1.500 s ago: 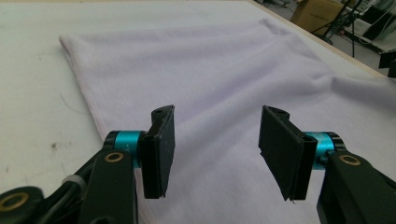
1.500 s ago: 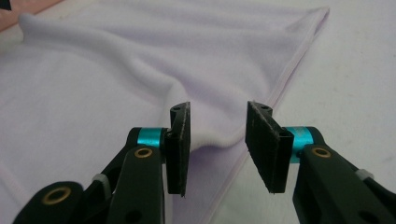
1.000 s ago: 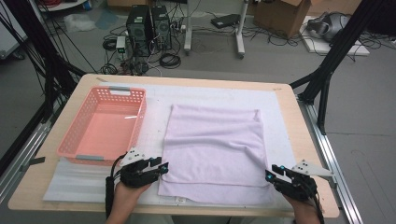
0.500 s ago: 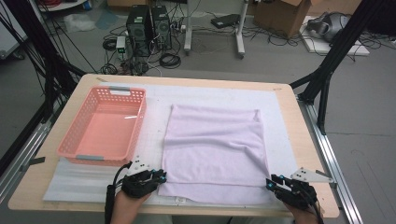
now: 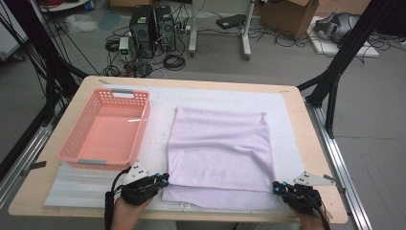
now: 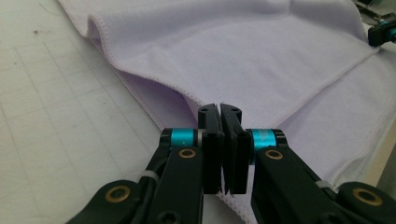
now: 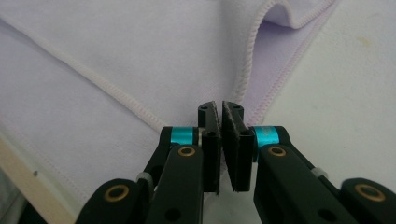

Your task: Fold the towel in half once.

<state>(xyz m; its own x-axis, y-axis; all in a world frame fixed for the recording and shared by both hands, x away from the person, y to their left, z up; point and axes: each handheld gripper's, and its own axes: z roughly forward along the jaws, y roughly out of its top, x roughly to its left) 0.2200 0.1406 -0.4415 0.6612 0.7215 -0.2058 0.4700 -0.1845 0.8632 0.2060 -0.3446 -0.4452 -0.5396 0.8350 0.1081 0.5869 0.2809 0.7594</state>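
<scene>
A lavender towel (image 5: 220, 148) lies folded on the white mat, its top layer stopping short of the near edge. My left gripper (image 5: 165, 181) is at the towel's near left corner. In the left gripper view its jaws (image 6: 220, 109) have just closed and are shut on the towel's (image 6: 243, 51) hem. My right gripper (image 5: 276, 188) is at the near right corner. Its jaws (image 7: 220, 106) have also just closed and pinch the towel's (image 7: 116, 56) stitched edge. The right gripper (image 6: 382, 32) also shows far off in the left gripper view.
A pink plastic basket (image 5: 76, 155) stands on the left of the table, close to my left hand. The white mat (image 5: 215, 98) covers most of the wooden table (image 5: 38, 191). Black frame legs, computers and cables stand on the floor beyond the far edge.
Both grippers have shut on the towel's near corners, having been partly open before. The hands have shifted only slightly toward the near edge.
</scene>
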